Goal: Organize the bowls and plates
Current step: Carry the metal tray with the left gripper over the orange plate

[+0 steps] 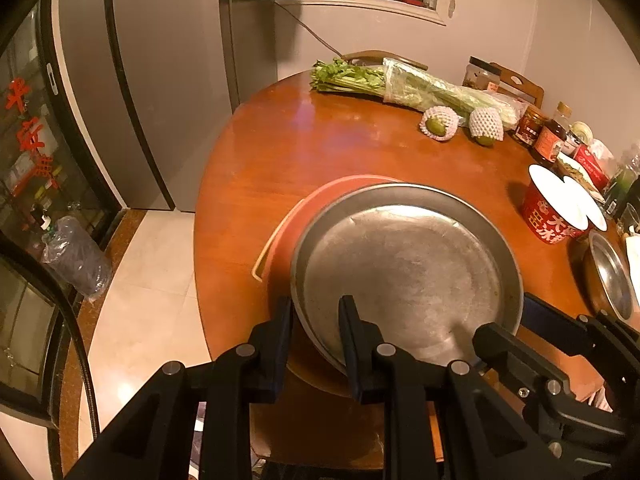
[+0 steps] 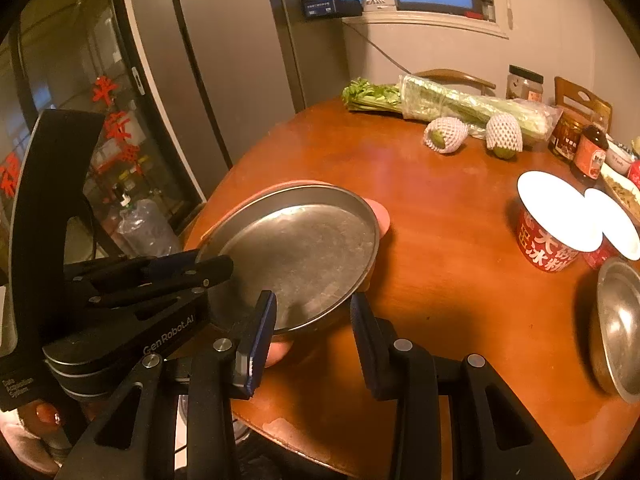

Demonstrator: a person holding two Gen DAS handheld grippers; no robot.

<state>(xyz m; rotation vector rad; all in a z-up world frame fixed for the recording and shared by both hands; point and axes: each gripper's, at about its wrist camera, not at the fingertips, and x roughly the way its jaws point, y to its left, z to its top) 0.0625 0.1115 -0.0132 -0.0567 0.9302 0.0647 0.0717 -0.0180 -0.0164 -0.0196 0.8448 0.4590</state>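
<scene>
A round steel plate (image 1: 404, 264) lies tilted on a pink plate (image 1: 316, 208) near the table's front left edge. My left gripper (image 1: 316, 312) is shut on the steel plate's near left rim, one finger inside and one outside. In the right wrist view the steel plate (image 2: 296, 248) sits over the pink plate (image 2: 380, 216), with the left gripper (image 2: 200, 260) clamped on its left rim. My right gripper (image 2: 314, 312) is open, its fingers on either side of the plate's near rim without touching. A small steel bowl (image 2: 620, 328) stands at the right.
On the round wooden table (image 1: 320, 140) are celery (image 1: 400, 84), two net-wrapped fruits (image 1: 440, 122), jars and sauce bottles (image 1: 552, 136), and red paper tubs (image 1: 556, 204) at the right. A fridge (image 1: 140, 80) and tiled floor lie to the left.
</scene>
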